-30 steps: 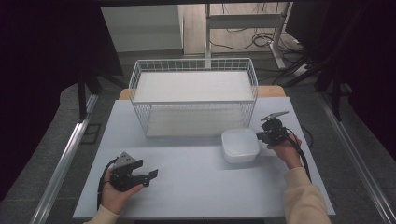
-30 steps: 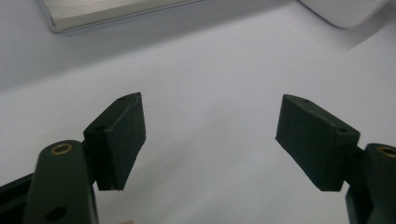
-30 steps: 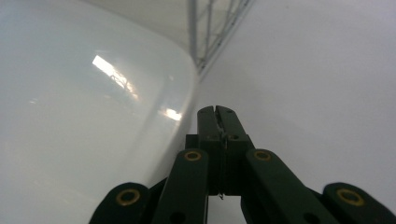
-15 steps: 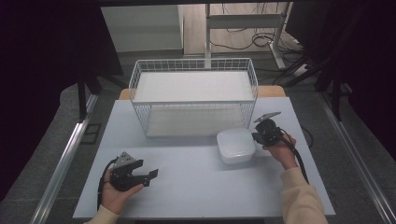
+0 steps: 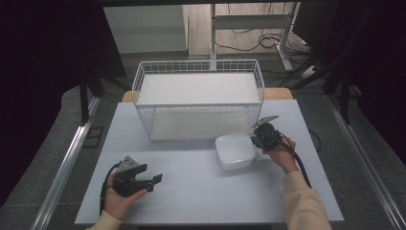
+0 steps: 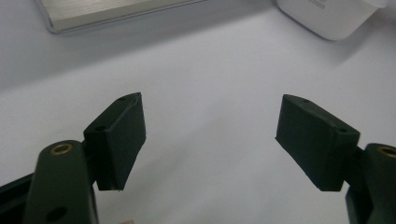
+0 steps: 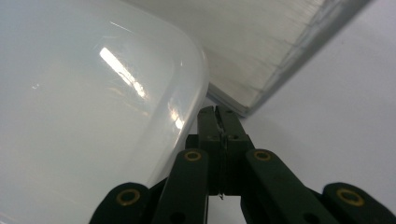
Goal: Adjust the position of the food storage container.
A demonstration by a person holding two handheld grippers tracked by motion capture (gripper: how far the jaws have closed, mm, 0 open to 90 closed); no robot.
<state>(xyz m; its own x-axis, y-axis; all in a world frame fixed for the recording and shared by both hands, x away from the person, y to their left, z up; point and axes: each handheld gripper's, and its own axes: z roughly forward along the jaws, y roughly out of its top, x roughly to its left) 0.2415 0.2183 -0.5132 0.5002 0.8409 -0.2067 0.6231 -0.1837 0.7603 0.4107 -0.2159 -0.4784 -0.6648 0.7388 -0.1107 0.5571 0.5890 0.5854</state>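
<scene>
A lab-like test room: dark curtains (image 5: 43,72), floor cables (image 5: 249,40), a bare white table (image 5: 201,187).

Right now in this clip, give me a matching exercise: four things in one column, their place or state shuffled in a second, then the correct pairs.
Things:
1. left gripper
2. right gripper
3. white container
4. wire basket

Place or state:
A. at the far side of the table, open top
B. jaws shut, beside the container's right edge
C. jaws wide apart, nothing between them, near the table's front left
D. in front of the basket's right half

Pairs: 1-C, 2-B, 3-D, 4-A
</scene>
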